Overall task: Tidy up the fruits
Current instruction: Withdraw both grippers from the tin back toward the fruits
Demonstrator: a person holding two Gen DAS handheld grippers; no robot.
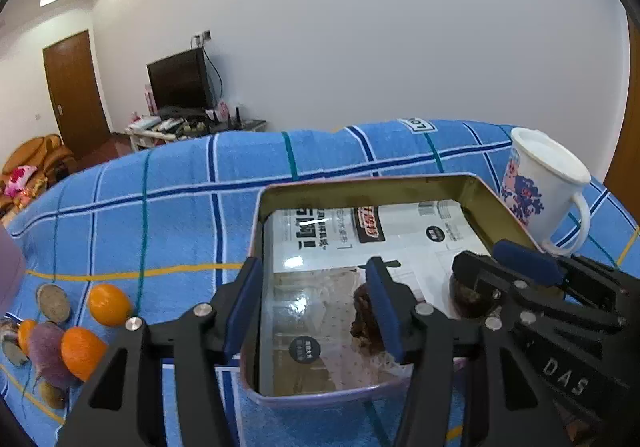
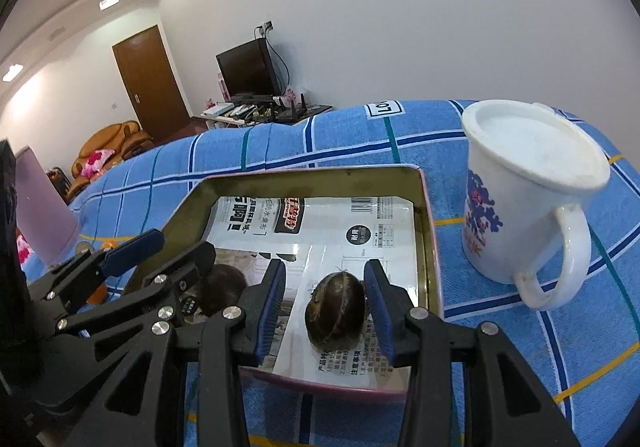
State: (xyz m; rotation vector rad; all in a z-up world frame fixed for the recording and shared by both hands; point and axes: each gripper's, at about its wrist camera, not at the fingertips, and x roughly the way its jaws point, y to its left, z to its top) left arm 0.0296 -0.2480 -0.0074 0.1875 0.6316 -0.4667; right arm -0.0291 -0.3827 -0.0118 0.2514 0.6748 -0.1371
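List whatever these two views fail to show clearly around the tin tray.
- Left wrist view: the dark fruit in the tin tray is half covered by a pad of the left tool; what it is stays unclear.
- Right wrist view: that fruit sits behind the left tool's fingers.
- Left wrist view: the fruits on the blue cloth are cut off by the tool's body.
- Right wrist view: whether the right tool touches the brown fruit is unclear.

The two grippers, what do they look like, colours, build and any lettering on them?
Both match. The left gripper and the right gripper are black skeletal plastic linkages with triangular cut-outs, joined by round silver pivot bolts. Each finger ends in a flat dark blue pad. The right gripper's body carries raised letters reading DAS, seen in the left wrist view. No cables, sleeves or hands show.
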